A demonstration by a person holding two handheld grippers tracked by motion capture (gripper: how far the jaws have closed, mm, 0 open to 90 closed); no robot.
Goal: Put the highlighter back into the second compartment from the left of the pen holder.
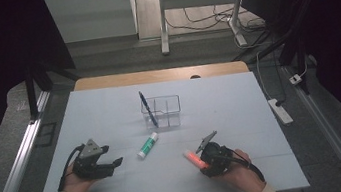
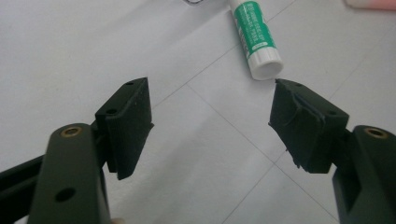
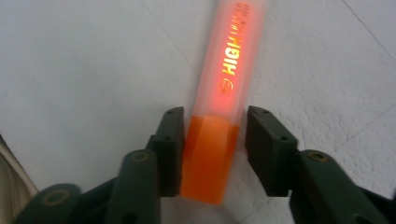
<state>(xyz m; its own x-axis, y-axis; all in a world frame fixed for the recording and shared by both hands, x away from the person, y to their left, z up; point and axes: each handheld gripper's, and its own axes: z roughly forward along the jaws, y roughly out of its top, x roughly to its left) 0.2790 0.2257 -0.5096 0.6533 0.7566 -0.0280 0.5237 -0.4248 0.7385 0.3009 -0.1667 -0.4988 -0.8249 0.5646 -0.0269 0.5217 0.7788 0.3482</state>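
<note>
An orange-pink highlighter (image 3: 224, 70) lies on the white table (image 1: 241, 111) near its front edge, glowing under its clear cap. My right gripper (image 3: 212, 140) is shut on the highlighter's orange rear end, one pad on each side. In the high view the highlighter (image 1: 191, 157) sticks out to the left of my right gripper (image 1: 202, 161). My left gripper (image 1: 115, 165) rests at the front left, open with nothing between its fingers. In the left gripper view my left gripper (image 2: 210, 126) points at bare table, with a green-and-white glue stick (image 2: 256, 39) lying just beyond its right fingertip.
A clear box (image 1: 163, 112) with dividers stands mid-table, and a blue pen (image 1: 148, 109) leans in its left part. The glue stick (image 1: 147, 145) lies just in front of the box. Desk legs and cables stand on the floor behind the table.
</note>
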